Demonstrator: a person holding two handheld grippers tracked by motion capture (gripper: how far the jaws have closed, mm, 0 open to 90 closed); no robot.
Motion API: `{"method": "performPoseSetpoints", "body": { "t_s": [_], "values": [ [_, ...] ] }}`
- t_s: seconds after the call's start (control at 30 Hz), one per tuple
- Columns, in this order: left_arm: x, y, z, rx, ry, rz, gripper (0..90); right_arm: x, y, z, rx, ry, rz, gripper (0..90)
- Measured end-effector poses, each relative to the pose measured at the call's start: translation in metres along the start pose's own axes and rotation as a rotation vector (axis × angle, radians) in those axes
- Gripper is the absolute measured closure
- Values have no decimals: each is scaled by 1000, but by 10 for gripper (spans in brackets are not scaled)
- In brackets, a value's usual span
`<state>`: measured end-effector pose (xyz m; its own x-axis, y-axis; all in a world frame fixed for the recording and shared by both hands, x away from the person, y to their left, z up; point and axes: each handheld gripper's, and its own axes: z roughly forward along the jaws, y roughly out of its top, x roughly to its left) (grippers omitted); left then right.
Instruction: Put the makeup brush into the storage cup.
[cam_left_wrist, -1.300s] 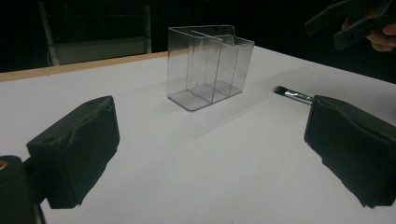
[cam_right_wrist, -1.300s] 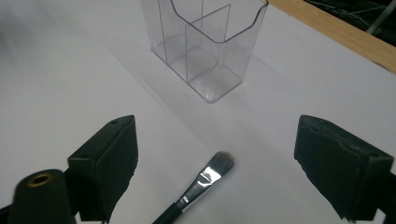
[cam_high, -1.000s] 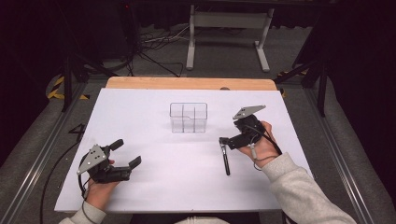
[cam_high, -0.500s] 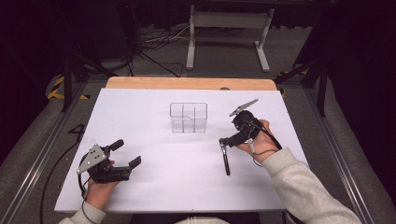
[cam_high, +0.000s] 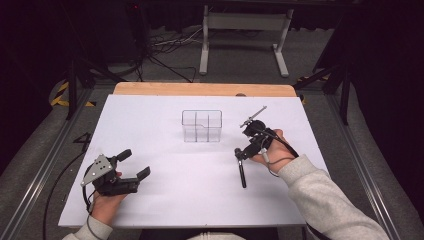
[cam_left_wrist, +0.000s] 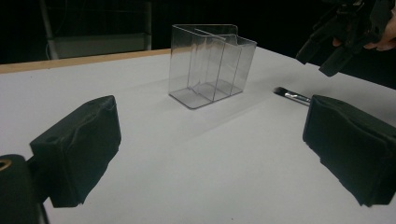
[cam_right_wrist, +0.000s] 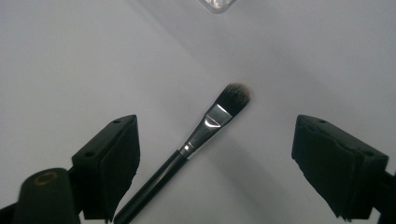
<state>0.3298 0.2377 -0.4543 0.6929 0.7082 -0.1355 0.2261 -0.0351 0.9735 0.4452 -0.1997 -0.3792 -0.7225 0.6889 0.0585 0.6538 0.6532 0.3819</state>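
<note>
The scene contains one makeup brush (cam_high: 242, 172), one clear plastic organizer (cam_high: 202, 126) and two hand-held grippers, all on or over a single white table (cam_high: 170, 200). The brush lies flat on the table surface, to the right of centre and nearer the person than the organizer, which stands upright toward the far side with its inner walls dividing it into compartments. In the high view the brush appears as a thin dark stick with its upper end under the right gripper (cam_high: 245, 150); the right gripper view resolves it into a black handle, a silver ferrule and a dark rounded tuft of bristles (cam_right_wrist: 235, 95), and shows a corner of the organizer at the top edge. The left gripper view shows the organizer (cam_left_wrist: 212, 65) side-on, the bristle end of the brush (cam_left_wrist: 289, 95) beyond it, and the other gripper above that end. The right gripper points down at the brush, its jaws spread wide on either side of the ferrule and having just closed slightly; neither pad touches the brush. The left gripper (cam_high: 134, 165) is held low at the near left, well apart from both objects, its jaws spread and holding nothing.
</note>
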Motion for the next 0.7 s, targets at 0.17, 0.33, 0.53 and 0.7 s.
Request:
{"method": "performPoseSetpoints", "body": {
  "t_s": [0.17, 0.33, 0.53, 0.7],
  "values": [
    [1, 0, -1, -1, 2, -3, 49, 2, 2, 5, 28, -2, -6, 173],
    [1, 0, -1, -4, -1, -6, 50, 3, 2, 13, 50, 2, -8, 194],
    [0, 0, -1, -2, 3, -8, 50, 6, 1, 21, 85, 2, -5, 245],
    [0, 0, -1, -1, 4, -9, 51, 7, 0, 30, 109, -1, 0, 288]
  ]
}}
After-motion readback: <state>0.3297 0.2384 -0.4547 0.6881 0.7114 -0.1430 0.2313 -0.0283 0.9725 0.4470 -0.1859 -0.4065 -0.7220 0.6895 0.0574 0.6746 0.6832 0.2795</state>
